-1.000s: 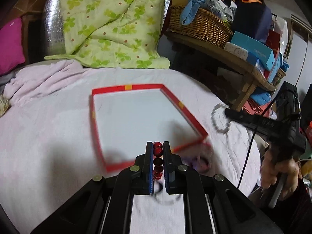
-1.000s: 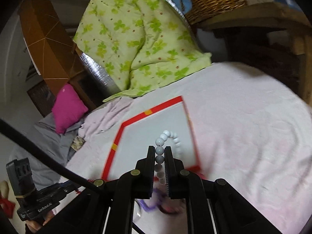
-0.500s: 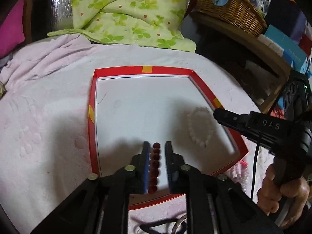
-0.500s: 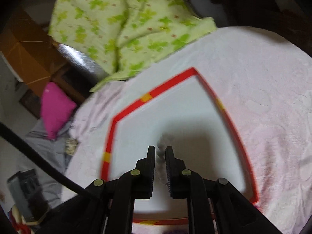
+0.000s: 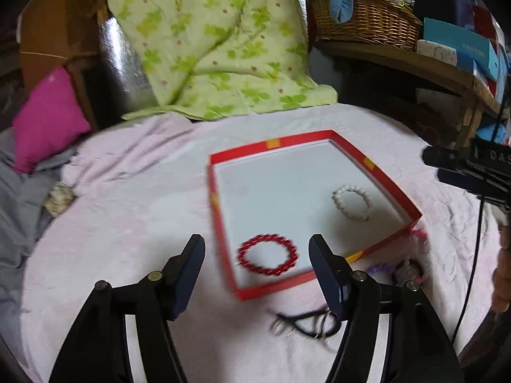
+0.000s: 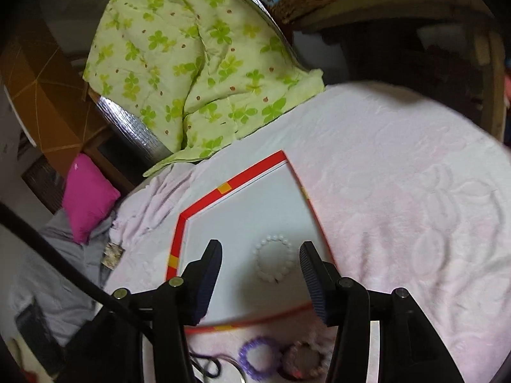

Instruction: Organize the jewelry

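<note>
A shallow red-rimmed tray (image 5: pixel 220 223) with a white floor lies on the pink bedspread. A red bead bracelet (image 5: pixel 267 254) rests flat in the tray's near left corner. My left gripper (image 5: pixel 257 245) hangs above it, jaws opening, nothing pressed between the pads. A white bead bracelet (image 5: pixel 351 202) (image 6: pixel 274 261) lies in the tray's right part. My right gripper (image 6: pixel 260 253) is over it, jaws opening, pads clear of the beads. In the left wrist view the right gripper's body shows at the right edge.
Outside the tray's near edge lie a purple bracelet (image 6: pixel 258 359), a pinkish bracelet (image 6: pixel 303 359) and a dark cord necklace (image 5: pixel 306 322). A green-patterned quilt (image 5: pixel 210 41) and a magenta pillow (image 5: pixel 48 118) sit behind. A wicker basket (image 5: pixel 364 19) and boxes stand on a wooden shelf right.
Both grippers carried their bracelets over the tray, then opened. The red and the white bracelet dropped from the jaws and now lie flat on the tray floor. Both grippers pulled back.
</note>
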Demonstrator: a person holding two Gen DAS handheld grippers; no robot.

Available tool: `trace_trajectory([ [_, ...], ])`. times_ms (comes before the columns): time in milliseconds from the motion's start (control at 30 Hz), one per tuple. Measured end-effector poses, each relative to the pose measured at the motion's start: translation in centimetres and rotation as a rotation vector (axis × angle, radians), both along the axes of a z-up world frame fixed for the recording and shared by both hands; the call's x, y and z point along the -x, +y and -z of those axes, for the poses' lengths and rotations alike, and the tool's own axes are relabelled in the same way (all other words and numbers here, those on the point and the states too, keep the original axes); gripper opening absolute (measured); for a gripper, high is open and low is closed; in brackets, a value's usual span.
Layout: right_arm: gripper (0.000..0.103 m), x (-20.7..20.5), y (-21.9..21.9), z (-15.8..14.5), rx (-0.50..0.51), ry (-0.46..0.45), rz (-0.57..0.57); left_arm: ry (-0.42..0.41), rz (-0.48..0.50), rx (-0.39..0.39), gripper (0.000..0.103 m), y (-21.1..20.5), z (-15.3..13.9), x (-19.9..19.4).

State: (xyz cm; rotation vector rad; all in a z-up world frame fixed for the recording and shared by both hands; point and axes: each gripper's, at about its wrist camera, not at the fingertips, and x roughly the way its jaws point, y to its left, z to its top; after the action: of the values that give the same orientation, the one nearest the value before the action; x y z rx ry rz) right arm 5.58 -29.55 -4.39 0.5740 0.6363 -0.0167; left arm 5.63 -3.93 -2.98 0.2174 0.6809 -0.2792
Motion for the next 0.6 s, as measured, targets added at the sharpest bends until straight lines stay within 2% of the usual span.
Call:
trace_trajectory([
  [300, 0.06, 6.5, 1.2, -0.1, 0.093, 0.001, -0.016, -0.068, -0.072, -0.019, 0.071, 3.4, -1.2, 4.0],
  [600, 0.06, 6.0, 0.8, 0.9, 0.087, 0.054, -0.019, -0.075, -0.105, -0.025, 0.071, 4.6, -1.3, 4.0],
])
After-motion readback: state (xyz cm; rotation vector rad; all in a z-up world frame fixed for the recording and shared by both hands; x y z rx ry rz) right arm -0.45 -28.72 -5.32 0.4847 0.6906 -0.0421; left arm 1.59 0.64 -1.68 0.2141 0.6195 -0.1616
